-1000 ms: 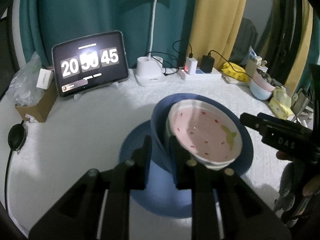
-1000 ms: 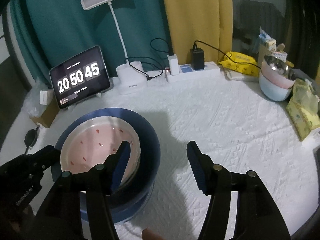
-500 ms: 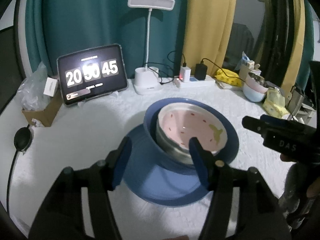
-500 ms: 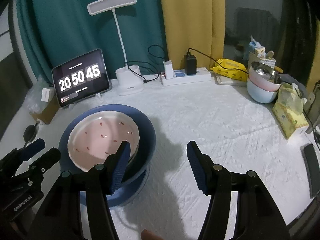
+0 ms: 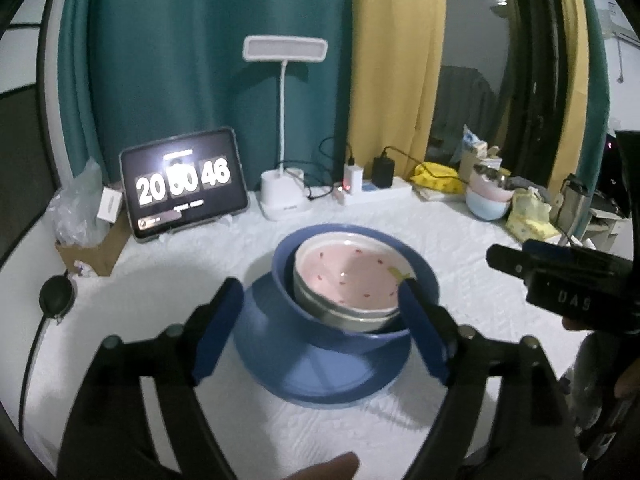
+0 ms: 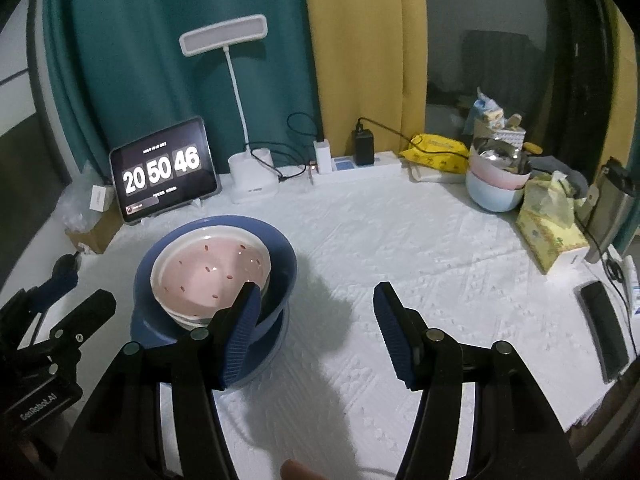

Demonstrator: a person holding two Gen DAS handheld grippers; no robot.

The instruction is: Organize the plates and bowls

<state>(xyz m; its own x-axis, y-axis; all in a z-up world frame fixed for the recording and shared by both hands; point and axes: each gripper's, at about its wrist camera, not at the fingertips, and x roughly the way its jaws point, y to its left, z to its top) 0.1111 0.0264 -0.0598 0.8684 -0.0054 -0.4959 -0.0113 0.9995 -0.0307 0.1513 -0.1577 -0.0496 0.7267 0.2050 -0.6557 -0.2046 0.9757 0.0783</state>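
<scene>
A stack of dishes is seen near the middle of the white-clothed surface [image 6: 400, 240]: a blue plate [image 5: 320, 376] at the bottom, a blue bowl [image 5: 420, 276] set on it, and a pink bowl [image 5: 348, 276] with red specks nested inside, tilted slightly within the blue one. A paler rim is visible just under the pink bowl, but what it belongs to cannot be told.

The left claw [image 5: 320, 332] is held wide open, its blue pads apart on either side of the stack's near edge, with nothing gripped. The right claw [image 6: 316, 332] is likewise spread open and empty; its left pad lies in front of the blue bowl's near right rim, while its right pad is over bare cloth. The word "GenRobot.AI" is printed on the left claw's body in the right wrist view, and "DAS" can be read on the right claw's body in the left wrist view.

At the far left a tablet [image 6: 164, 170] is propped, showing "20 50 46". Beside it a white desk lamp [image 6: 248, 176] stands, then a power strip [image 6: 356, 166] with chargers plugged in. At the far right, stacked pastel bowls [image 6: 496, 184] are seen beside a yellow tissue pack [image 6: 548, 236].
</scene>
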